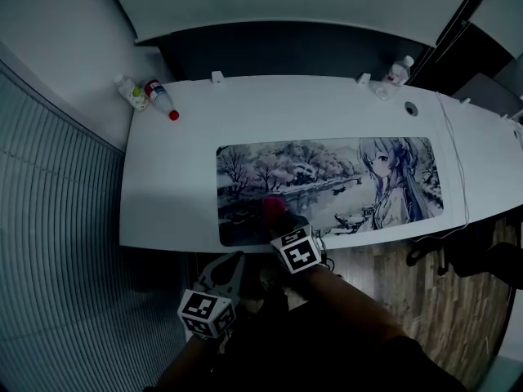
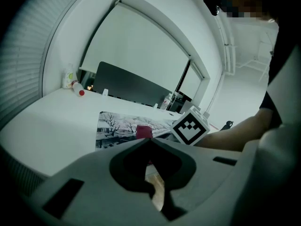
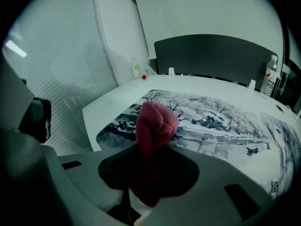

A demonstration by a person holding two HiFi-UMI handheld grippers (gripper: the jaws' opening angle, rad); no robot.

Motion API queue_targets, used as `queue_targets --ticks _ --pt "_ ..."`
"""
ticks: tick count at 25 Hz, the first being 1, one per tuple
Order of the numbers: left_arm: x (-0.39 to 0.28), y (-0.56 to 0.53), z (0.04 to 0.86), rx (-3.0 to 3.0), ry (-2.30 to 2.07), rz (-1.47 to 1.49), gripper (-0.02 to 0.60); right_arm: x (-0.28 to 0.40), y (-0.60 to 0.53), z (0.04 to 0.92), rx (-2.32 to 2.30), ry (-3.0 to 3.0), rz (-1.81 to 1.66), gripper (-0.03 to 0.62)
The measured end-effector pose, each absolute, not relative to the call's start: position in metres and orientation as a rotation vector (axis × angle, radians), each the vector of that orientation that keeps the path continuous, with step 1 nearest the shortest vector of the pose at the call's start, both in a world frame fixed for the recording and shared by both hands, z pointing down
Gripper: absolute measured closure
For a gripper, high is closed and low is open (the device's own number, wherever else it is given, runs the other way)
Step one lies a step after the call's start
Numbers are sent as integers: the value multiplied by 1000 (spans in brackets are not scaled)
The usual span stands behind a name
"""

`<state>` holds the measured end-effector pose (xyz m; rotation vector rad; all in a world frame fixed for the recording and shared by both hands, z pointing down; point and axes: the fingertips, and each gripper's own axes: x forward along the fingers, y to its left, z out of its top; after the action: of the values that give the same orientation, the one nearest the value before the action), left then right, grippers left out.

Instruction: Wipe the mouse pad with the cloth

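A long printed mouse pad [image 1: 327, 182] with a grey landscape and a drawn figure lies on the white desk [image 1: 180, 153]. A red cloth [image 1: 274, 208] is bunched over the pad's near-left part, and my right gripper [image 1: 282, 223] is shut on it. In the right gripper view the red cloth [image 3: 155, 126] sticks up between the jaws above the mouse pad [image 3: 221, 121]. My left gripper [image 1: 225, 272] hangs below the desk's front edge, shut with nothing in it. The left gripper view shows the red cloth [image 2: 143, 131] and the mouse pad [image 2: 117, 126] ahead.
Small bottles [image 1: 151, 95] stand at the desk's far-left corner, and a clear bottle [image 1: 399, 70] at the far right. A cable [image 1: 458, 166] runs down the desk's right side. A dark panel [image 1: 286, 51] backs the desk. Wood floor [image 1: 425, 300] lies below the front edge.
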<state>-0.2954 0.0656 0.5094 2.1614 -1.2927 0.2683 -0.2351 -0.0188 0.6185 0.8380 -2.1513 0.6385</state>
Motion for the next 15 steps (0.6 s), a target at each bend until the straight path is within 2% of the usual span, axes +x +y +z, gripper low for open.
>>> queue_targets --ticks 9,15 --pt "-285 64 510 2180 -1239 273 577 -236 -20 621 812 -2122 579 477" --pt "-263 57 503 2240 -1175 297 577 -212 -27 622 841 -2092 617 477"
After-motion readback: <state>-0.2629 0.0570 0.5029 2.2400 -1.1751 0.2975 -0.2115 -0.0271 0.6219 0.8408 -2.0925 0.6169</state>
